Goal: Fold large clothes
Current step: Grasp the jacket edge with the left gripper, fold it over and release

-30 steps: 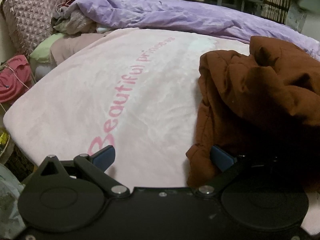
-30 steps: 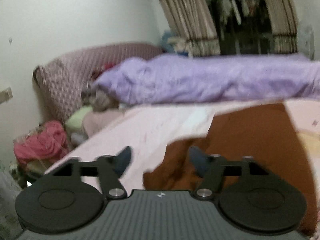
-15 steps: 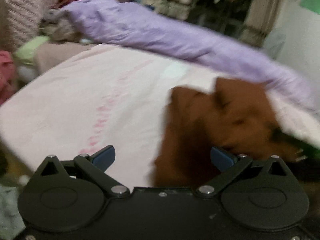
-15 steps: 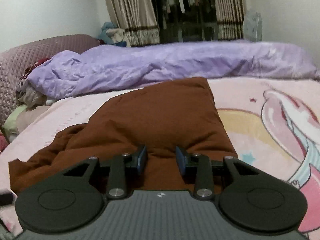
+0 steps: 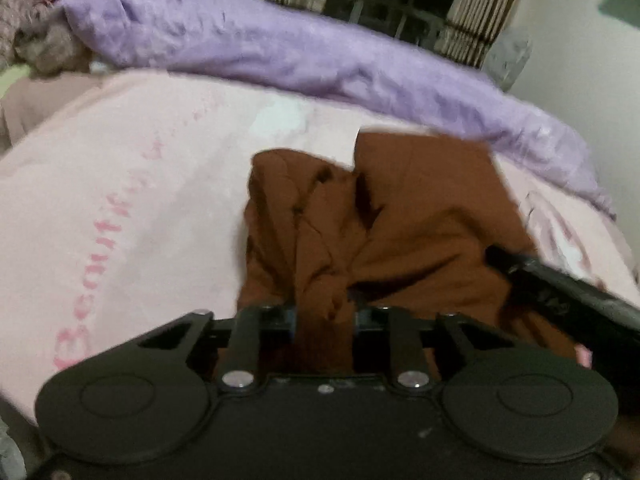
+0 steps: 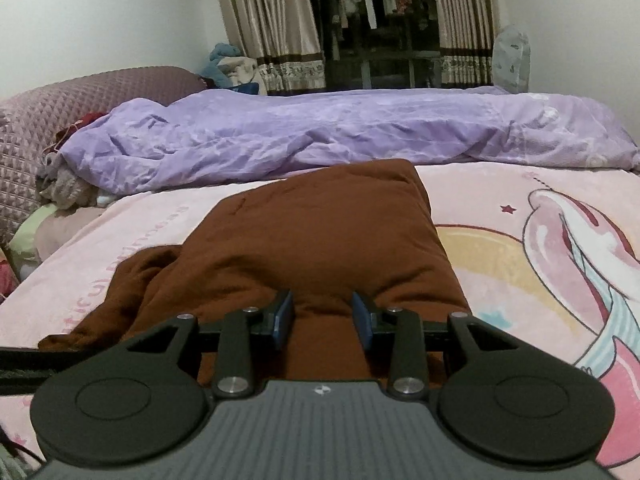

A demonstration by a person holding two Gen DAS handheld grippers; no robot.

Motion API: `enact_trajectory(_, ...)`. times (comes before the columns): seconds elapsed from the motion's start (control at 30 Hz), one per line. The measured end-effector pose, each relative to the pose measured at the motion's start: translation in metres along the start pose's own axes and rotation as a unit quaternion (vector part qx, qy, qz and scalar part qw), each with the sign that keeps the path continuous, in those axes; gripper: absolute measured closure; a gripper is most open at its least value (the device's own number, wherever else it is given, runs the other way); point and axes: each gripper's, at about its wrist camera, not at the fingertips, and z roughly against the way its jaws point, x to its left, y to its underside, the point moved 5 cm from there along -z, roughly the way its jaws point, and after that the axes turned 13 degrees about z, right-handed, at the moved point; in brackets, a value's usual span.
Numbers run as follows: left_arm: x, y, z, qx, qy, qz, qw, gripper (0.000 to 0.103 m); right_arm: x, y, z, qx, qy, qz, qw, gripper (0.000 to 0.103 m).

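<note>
Brown garment on pink blanket. Left gripper pinches a bunched fold; right gripper clamps its near edge, jaws narrowed.

Garment: solid rust-brown, no print. Bed blanket: pale pink w/ darker pink lettering, plus cartoon print in pink/white/teal/yellow. Duvet: plain lilac. Headboard: mauve, quilted diamond pattern. Curtains: beige stripes, brown band. Tools: black bodies, blue pads.
</note>
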Motion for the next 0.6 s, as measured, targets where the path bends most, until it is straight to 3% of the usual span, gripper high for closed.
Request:
enact_trajectory(0.1,-0.007,0.004,0.047,-0.042,0.022,-0.032,0.9984,0.087,0.000,-0.011,0.016,-0.009,-0.014,-0.006,1.000,0.061)
enact_trajectory(0.17,-0.004,0.011,0.053,-0.049,-0.003,-0.047,0.9977,0.087,-0.001,-0.017,0.024,-0.016,-0.020,-0.008,1.000,0.061)
enact_trajectory(0.27,0.021,0.032,0.008,-0.015,-0.074,-0.063,0.9951,0.086,-0.002,-0.020,0.025,-0.010,-0.008,0.000,1.000,0.060)
enact_trajectory(0.3,0.031,0.039,-0.010,0.002,-0.082,-0.058,0.9949,0.082,-0.002,-0.018,0.022,-0.006,-0.010,0.000,1.000,0.060)
enact_trajectory(0.37,0.039,0.040,-0.014,-0.014,-0.079,-0.036,0.9962,0.076,-0.003,-0.011,0.012,0.011,-0.011,0.001,1.000,0.060)
enact_trajectory(0.43,0.035,0.028,0.000,-0.029,-0.084,-0.031,0.9956,0.051,-0.003,-0.008,0.009,0.019,0.010,0.012,1.000,0.057)
enact_trajectory(0.5,0.027,0.012,0.022,-0.067,-0.107,-0.032,0.9915,0.020,-0.010,-0.014,0.013,0.007,0.001,-0.002,1.000,0.057)
enact_trajectory(0.6,0.010,-0.023,0.053,-0.143,-0.085,-0.005,0.9861,0.005,-0.023,-0.031,0.020,-0.032,-0.016,-0.029,0.999,0.057)
